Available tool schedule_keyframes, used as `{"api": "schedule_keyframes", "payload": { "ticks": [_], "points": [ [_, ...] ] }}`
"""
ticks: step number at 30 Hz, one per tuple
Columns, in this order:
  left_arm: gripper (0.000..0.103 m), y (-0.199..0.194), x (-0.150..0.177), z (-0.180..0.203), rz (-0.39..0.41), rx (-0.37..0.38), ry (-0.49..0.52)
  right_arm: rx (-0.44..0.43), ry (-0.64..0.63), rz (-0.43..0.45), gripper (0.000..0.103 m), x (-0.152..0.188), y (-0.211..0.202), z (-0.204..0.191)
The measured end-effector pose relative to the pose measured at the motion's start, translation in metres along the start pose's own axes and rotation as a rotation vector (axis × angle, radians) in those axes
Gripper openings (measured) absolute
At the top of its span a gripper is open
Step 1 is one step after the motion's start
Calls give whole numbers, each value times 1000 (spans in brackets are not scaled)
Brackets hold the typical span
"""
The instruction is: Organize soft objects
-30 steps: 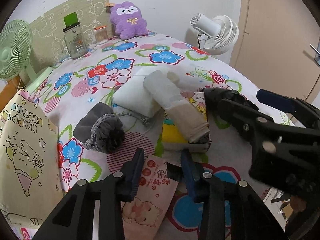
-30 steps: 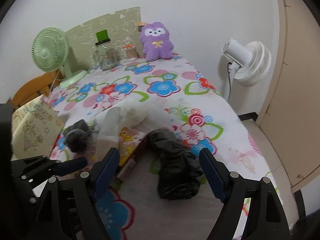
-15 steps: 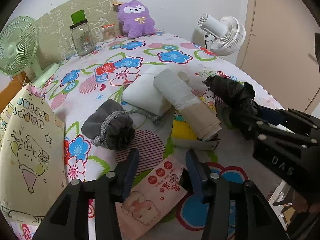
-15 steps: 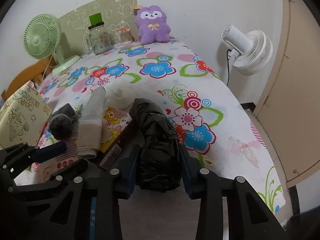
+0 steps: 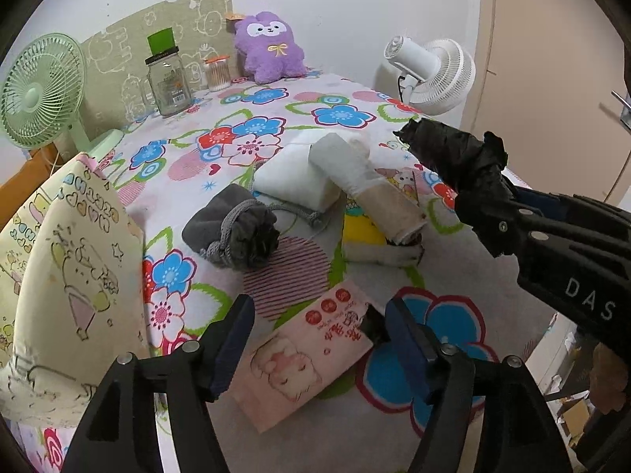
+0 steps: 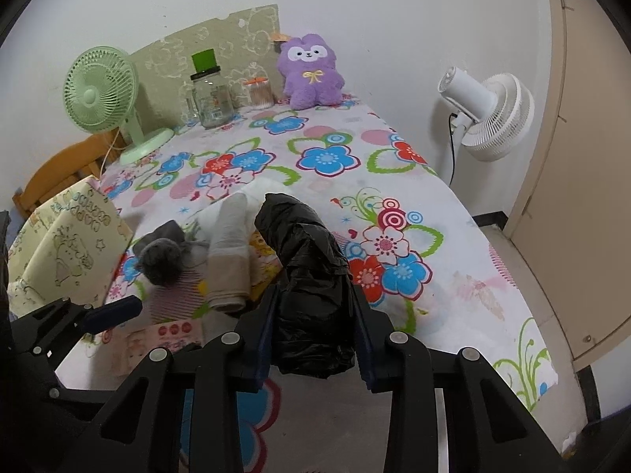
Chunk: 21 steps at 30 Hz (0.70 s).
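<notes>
Right wrist view, lower centre: your right gripper [image 6: 315, 331] is clenched around the black bag [image 6: 311, 276], lifted off the bed [image 6: 453, 260]. It's light, limp, slippery; grip mid-bundle. Left gripper [image 5: 315, 343] hangs released.

black crumpled bundle [image 6: 311, 276], lifted, between fingers [image 6: 264, 339]

1. My left gripper [image 5: 315, 339] hangs with its jaws apart over a pink packet [image 5: 311, 354] at 6 o'clock.
2. At 3 o'clock my right gripper [image 5: 508, 213] clamps a black plastic bundle [image 5: 453, 157], lifted off the flowered sheet [image 5: 276, 126].
3. Near centre lie a grey drawstring pouch [image 5: 236, 232], a white folded cloth [image 5: 292, 181] and a rolled beige cloth [image 5: 370, 193].
4. A purple plush [image 5: 270, 49] sits at 12 o'clock.
</notes>
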<state>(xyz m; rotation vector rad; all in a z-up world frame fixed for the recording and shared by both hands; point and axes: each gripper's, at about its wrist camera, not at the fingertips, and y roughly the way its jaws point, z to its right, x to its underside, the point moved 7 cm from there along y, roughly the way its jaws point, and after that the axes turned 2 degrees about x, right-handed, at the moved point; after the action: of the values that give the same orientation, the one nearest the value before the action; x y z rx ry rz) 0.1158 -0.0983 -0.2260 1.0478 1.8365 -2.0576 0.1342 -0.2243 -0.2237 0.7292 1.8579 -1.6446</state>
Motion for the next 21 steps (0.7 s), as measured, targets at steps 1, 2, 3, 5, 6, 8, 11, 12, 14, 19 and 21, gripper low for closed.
{"api": "schedule_keyframes", "payload": {
  "ticks": [1,2,3,5,6,8,11,12,14,19,21],
  "points": [
    [71,-1,2,-1,1,0,1,-1,-2,1,37,1,-2,-2],
    [71,-2,3,-2,2,0,2,-1,-4,3,37,1,-4,-4],
    [71,-2,4,-3,0,-2,3,-3,-6,5,37,2,-5,-5],
    [71,-2,7,-3,0,1,2,-9,-12,7,37,3,-9,-10],
    [71,-3,8,-4,0,4,1,-12,-14,7,37,4,-10,-12],
    [71,-4,10,-4,2,7,3,-22,-19,3,37,6,-12,-17],
    [71,-4,12,-4,-2,9,5,-31,-28,-3,37,8,-12,-25],
    [71,-5,13,-4,-3,8,9,-37,-31,-7,37,8,-12,-28],
    [71,-6,16,-5,-5,10,13,-44,-40,-10,37,9,-12,-33],
    [71,-1,15,-7,-15,9,3,-68,-56,-22,37,10,-8,-43],
    [64,-1,14,-5,-18,24,5,-72,-63,-29,37,11,-6,-46]
  ]
}}
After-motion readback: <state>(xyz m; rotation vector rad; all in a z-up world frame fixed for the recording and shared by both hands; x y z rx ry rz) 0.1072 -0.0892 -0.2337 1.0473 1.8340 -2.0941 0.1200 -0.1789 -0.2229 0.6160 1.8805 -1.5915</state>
